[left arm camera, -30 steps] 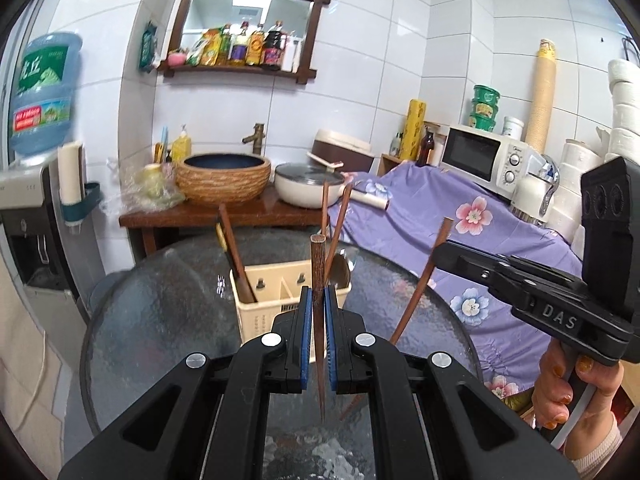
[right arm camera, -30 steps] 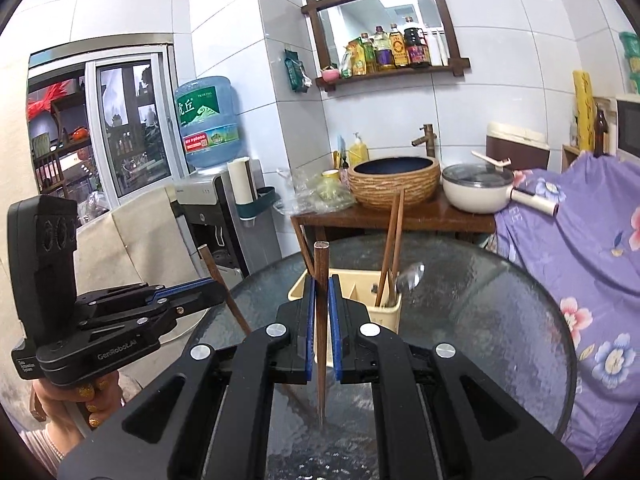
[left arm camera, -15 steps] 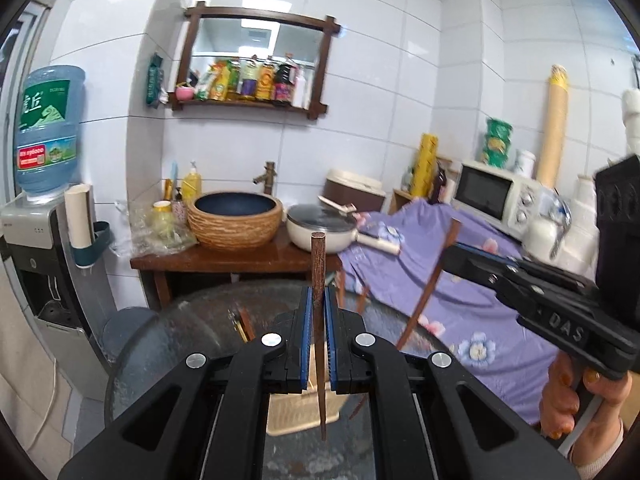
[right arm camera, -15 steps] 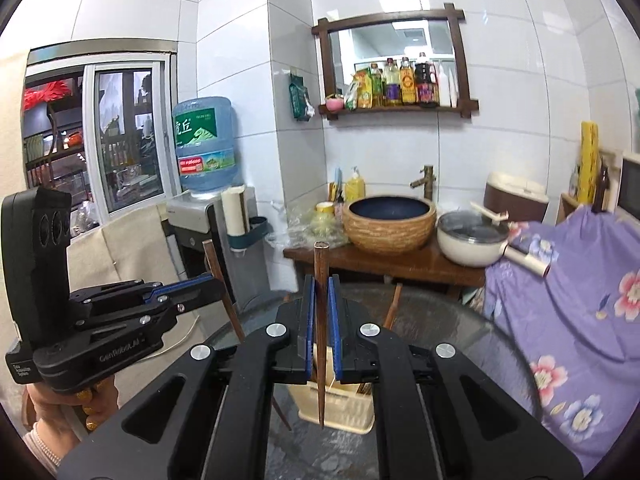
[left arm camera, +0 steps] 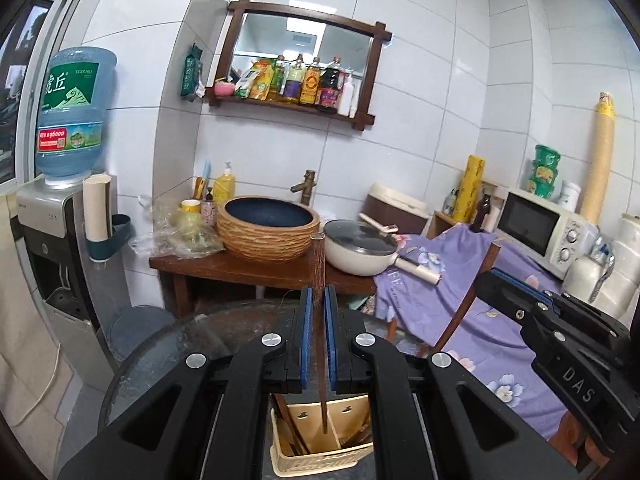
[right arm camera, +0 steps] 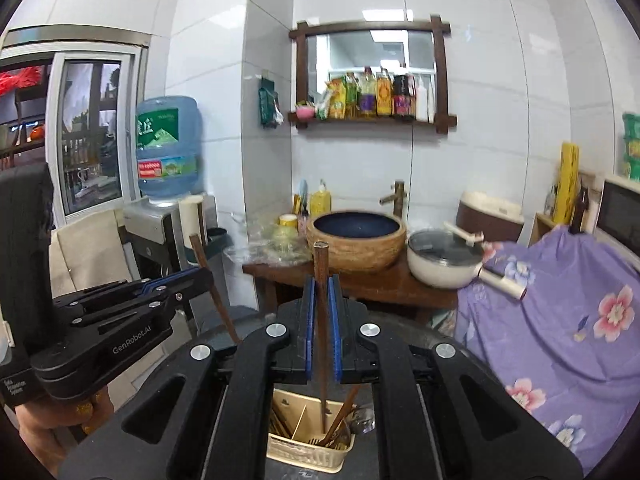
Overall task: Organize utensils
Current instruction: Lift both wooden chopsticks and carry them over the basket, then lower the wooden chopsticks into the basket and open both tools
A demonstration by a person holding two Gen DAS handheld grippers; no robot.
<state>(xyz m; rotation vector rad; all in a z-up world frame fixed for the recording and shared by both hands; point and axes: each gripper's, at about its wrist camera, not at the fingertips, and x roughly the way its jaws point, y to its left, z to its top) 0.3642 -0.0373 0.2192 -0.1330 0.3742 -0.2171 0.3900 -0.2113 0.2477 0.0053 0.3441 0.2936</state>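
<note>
Left wrist view: the left gripper (left arm camera: 319, 312) fills the lower centre, its blue-padded jaws clamped on a dark wooden chopstick (left arm camera: 319, 264) that stands upright, top end above the pads and tip reaching down over the cream utensil basket (left arm camera: 320, 454) at the bottom centre. The basket sits on the round glass table (left arm camera: 168, 352) and holds other brown sticks in its left compartment. At the right edge the right gripper (left arm camera: 490, 280) enters, closed on a second chopstick (left arm camera: 466, 304) slanting down toward the table. Behind, mid-frame, a wooden counter (left arm camera: 240, 270) carries a woven basin (left arm camera: 268, 230) and a lidded cream pan (left arm camera: 360, 250); a purple floral cloth (left arm camera: 480, 320) lies to the right, a microwave (left arm camera: 536, 226) further right, a water dispenser (left arm camera: 60, 184) at the left edge.

Right wrist view: the right gripper (right arm camera: 321, 312) sits lower centre, pads pressed together on its upright chopstick (right arm camera: 321, 272), the tip hanging over the basket (right arm camera: 308, 452) directly below, where more sticks and a spoon stand in the compartments. The left gripper (right arm camera: 200, 276) comes in from the left with a hand (right arm camera: 60, 416) under it, its chopstick (right arm camera: 216, 300) angled across the table's rim. Basin (right arm camera: 356, 244), pan (right arm camera: 444, 260) and floral cloth (right arm camera: 560, 320) fill the middle and right; a shelf of bottles (right arm camera: 372, 98) hangs in the upper centre.
</note>
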